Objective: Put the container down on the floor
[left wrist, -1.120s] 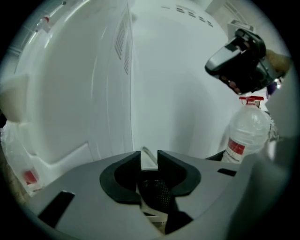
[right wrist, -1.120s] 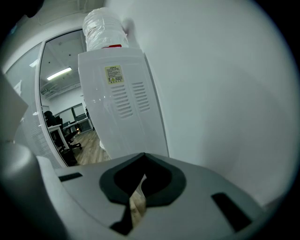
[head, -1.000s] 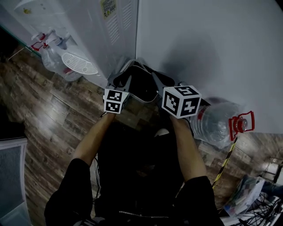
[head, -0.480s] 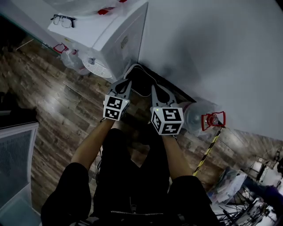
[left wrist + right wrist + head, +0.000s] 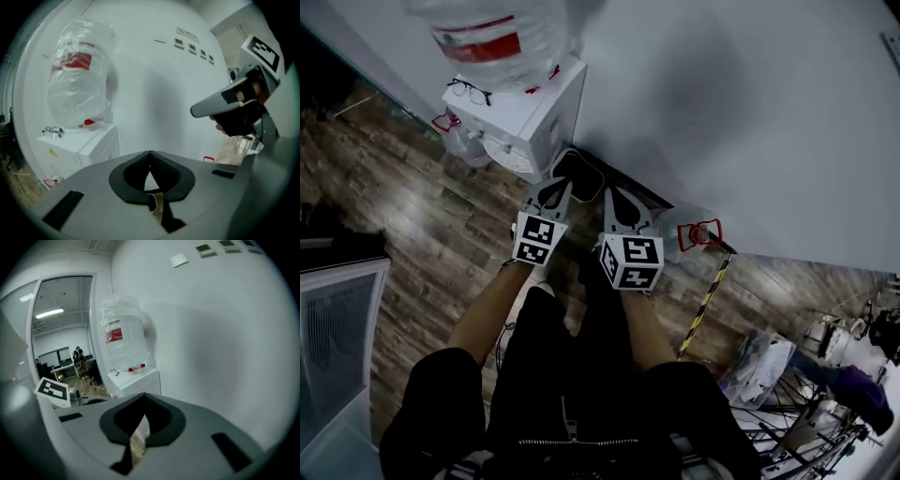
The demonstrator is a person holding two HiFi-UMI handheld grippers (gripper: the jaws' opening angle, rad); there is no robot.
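The clear water jug (image 5: 674, 246) lies on the wood floor by the wall, mostly hidden behind my right gripper, with its red handle (image 5: 700, 232) showing. Both grippers hang side by side above the floor, clear of the jug. My left gripper (image 5: 556, 187) is shut with nothing in it; its pads meet in the left gripper view (image 5: 150, 152). My right gripper (image 5: 614, 202) is also shut and empty, tips together (image 5: 143, 394). The person's legs stand below them.
A white water dispenser (image 5: 520, 127) stands against the wall at upper left, carrying a big clear bottle (image 5: 492, 37) and a pair of glasses (image 5: 471, 90). A black mat (image 5: 581, 172) lies at the wall's foot. A yellow-black striped pole (image 5: 703, 302) and clutter (image 5: 769, 366) lie right.
Both grippers have risen away from the floor and the jug, which now looks small and far. The left jaws have closed. The view has swung up onto the dispenser's top.
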